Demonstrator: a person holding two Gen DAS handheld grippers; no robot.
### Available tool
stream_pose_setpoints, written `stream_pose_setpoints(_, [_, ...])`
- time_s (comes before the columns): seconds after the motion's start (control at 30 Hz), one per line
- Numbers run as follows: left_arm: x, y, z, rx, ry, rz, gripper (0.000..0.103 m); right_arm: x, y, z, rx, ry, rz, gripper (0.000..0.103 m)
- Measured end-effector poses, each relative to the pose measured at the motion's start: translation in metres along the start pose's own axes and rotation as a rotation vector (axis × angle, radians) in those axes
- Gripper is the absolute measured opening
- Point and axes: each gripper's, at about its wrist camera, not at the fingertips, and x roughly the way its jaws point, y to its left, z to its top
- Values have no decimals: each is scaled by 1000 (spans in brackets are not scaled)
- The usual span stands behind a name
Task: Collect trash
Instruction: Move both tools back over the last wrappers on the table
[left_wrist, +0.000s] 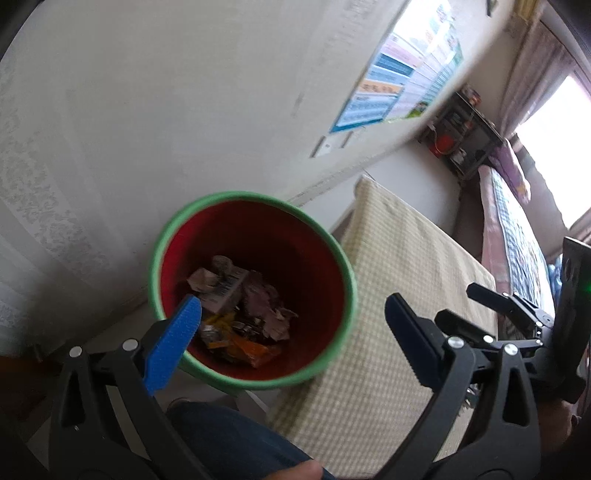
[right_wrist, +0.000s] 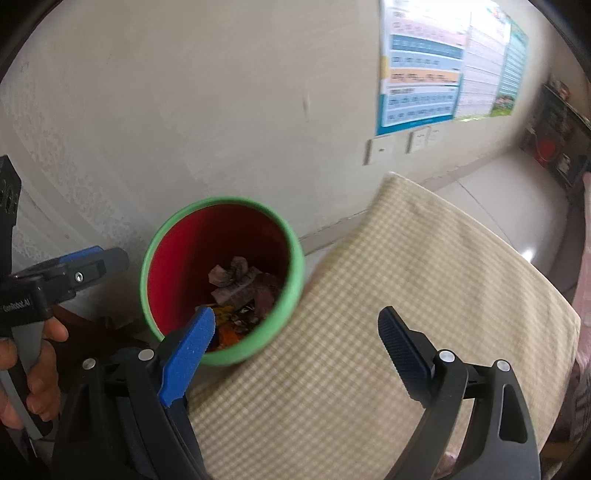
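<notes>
A bin with a green rim (left_wrist: 341, 258) and red inside stands on the floor by the wall. At its bottom lies trash (left_wrist: 240, 302): crumpled paper and orange wrappers. My left gripper (left_wrist: 291, 306) hangs above the bin's near side, open, with nothing between its blue pads. In the right wrist view the same bin (right_wrist: 295, 254) holds the trash (right_wrist: 236, 288). My right gripper (right_wrist: 295, 314) is open and empty over the bin's right rim and the checked cloth. The left gripper (right_wrist: 81, 269) shows at the left edge there, held by a hand (right_wrist: 29, 369).
A beige checked cloth surface (left_wrist: 399, 295) adjoins the bin on the right (right_wrist: 388, 288). The wall behind carries a poster (right_wrist: 421, 74) and sockets (right_wrist: 380, 149). A dark shelf (left_wrist: 461, 136) and a bed (left_wrist: 513, 236) lie far right. A jeans-clad leg (left_wrist: 229, 435) is below.
</notes>
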Motion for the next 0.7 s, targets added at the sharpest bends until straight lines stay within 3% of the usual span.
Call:
stream_pose_setpoints(0.37, [17, -86, -45, 123, 67, -92, 97, -61, -68, -65, 127, -33, -89, 87])
stream_pose_setpoints(0.7, [44, -162, -90, 241, 157, -159, 97, -96, -137, -137, 251, -4, -179, 87])
